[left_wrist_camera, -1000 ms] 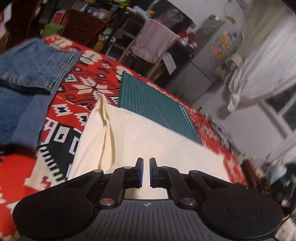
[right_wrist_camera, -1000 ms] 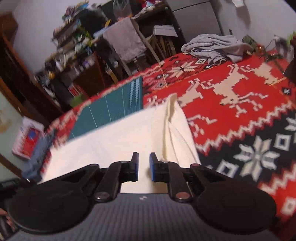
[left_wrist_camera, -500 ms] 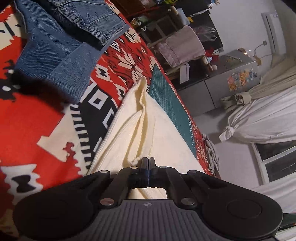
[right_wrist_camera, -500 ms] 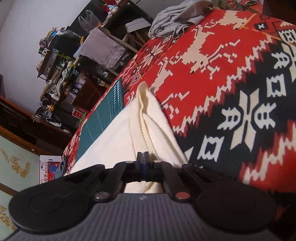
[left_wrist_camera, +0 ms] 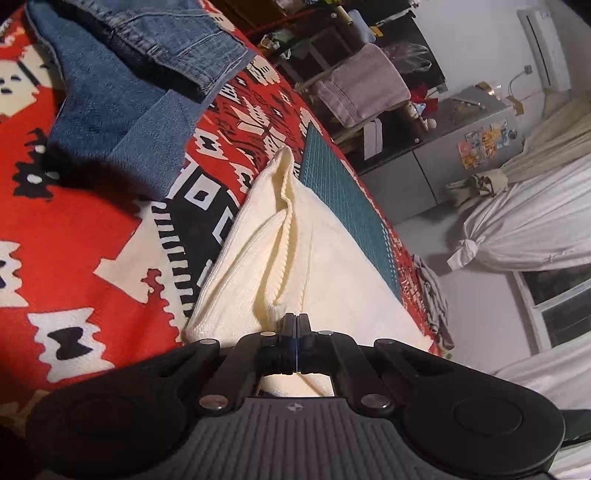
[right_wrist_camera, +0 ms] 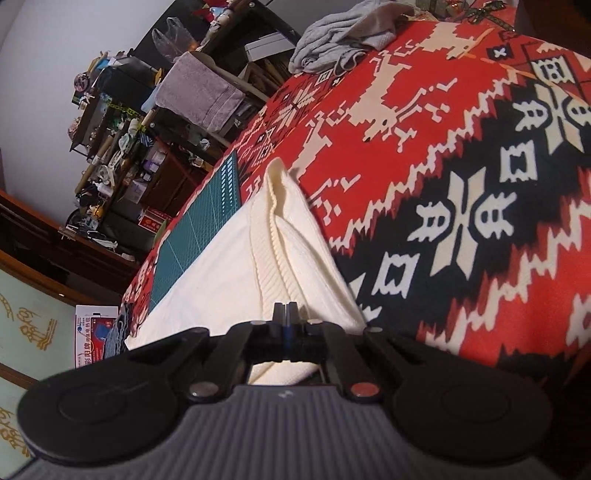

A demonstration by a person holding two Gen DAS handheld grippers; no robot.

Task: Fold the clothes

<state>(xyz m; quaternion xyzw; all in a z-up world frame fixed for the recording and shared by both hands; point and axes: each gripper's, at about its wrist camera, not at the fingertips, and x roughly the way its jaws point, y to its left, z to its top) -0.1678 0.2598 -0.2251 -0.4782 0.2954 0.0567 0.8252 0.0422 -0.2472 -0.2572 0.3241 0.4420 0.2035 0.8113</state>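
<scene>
fingers of the left gripper (left_wrist_camera: 296, 325) are pressed together with no gap showing, pinching a ribbed edge of the cream sweater (left_wrist_camera: 295, 258) right at their tips. fingers of the right gripper (right_wrist_camera: 285, 313) are likewise closed flat against each other on the sweater's (right_wrist_camera: 258, 266) near edge.

cream knit is thick and soft, with a fine rib along the hem. from each pinch a raised fold runs away from the camera, a ridge of doubled cloth with a scalloped ribbed border, narrowing to a rounded corner at the far end. beside each ridge the cloth lies smooth and flat, spread wide between the two grippers. its surface is plain, with no print or buttons showing.

sweater rests on a red blanket (left_wrist_camera: 92, 277) patterned in black and white shapes, which covers the table. its far edge overlaps a green cutting mat (left_wrist_camera: 332, 192) with a printed grid, seen in both views (right_wrist_camera: 192, 236).

in the left view, blue jeans (left_wrist_camera: 122, 92) lie folded on the blanket to the left, apart from the sweater. in the right view, a crumpled grey garment (right_wrist_camera: 343, 33) sits at the far end of the blanket, well apart. farther back a grey towel (right_wrist_camera: 201, 92) hangs over a rack among cluttered shelves.
</scene>
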